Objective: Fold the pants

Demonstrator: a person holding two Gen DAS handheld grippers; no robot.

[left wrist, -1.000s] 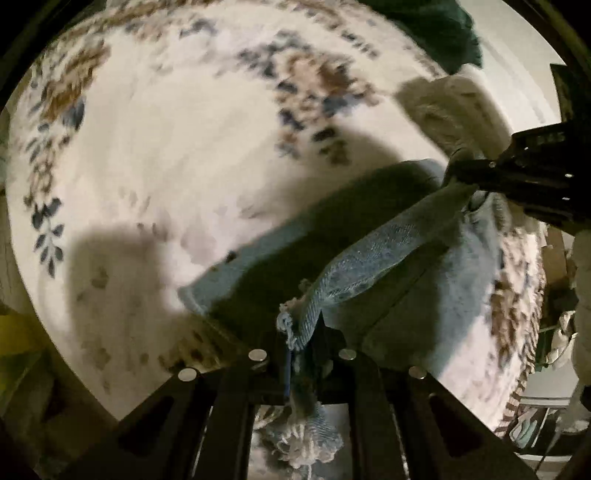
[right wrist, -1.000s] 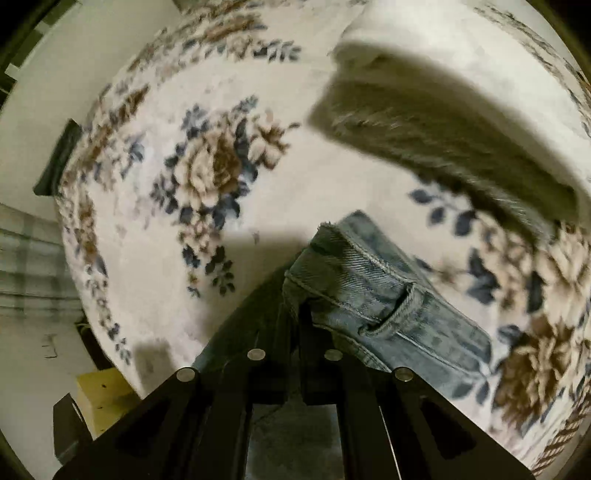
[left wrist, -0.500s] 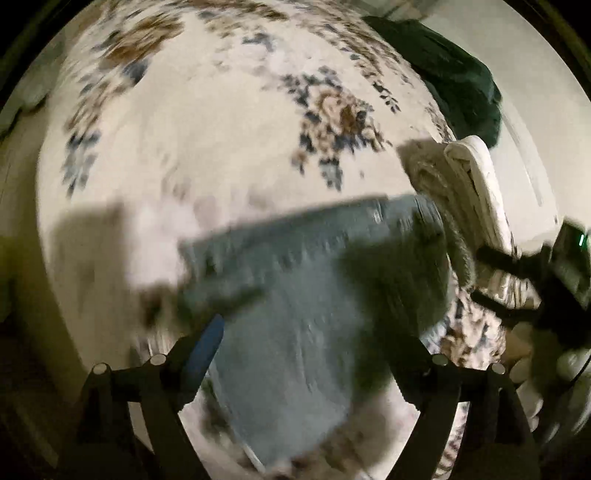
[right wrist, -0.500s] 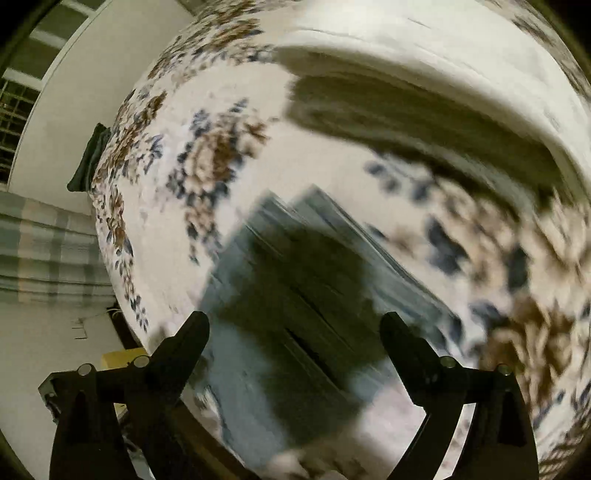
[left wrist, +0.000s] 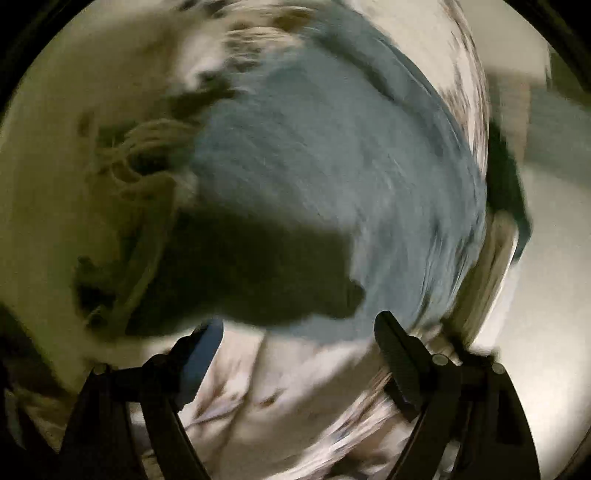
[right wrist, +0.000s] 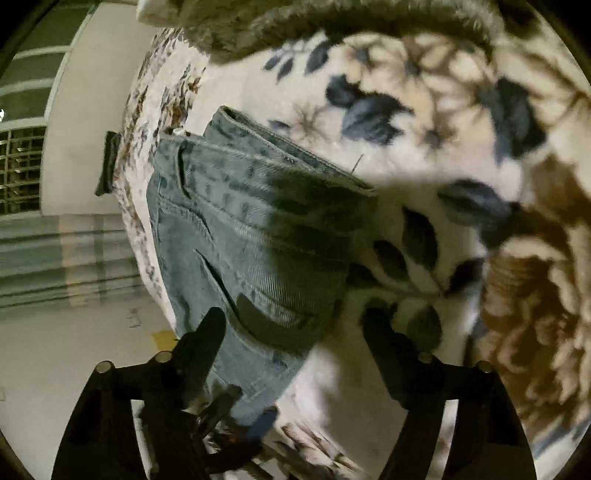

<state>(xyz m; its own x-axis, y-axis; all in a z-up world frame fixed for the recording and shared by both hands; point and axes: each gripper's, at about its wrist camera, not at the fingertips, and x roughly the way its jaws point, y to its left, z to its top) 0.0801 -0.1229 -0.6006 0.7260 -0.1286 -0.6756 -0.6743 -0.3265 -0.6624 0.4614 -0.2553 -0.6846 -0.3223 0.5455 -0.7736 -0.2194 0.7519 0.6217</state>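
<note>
The blue denim pants (right wrist: 236,229) lie folded on the flowered rug, waistband and pocket seams showing in the right wrist view. In the left wrist view they are a blurred blue patch (left wrist: 332,177). My left gripper (left wrist: 299,339) is open and empty just above the near edge of the pants. My right gripper (right wrist: 291,332) is open and empty above the pants' lower right edge. A dark shadow falls across the denim in both views.
The white rug with blue and brown flowers (right wrist: 424,122) lies under everything. A folded shaggy rug or blanket edge (right wrist: 332,26) is at the top of the right wrist view. Bare floor (right wrist: 74,350) and a curtain show at the left.
Both grippers let go of the pants and opened. The pants dropped flat onto the rug. Both cameras swung round and moved closer over the denim.
</note>
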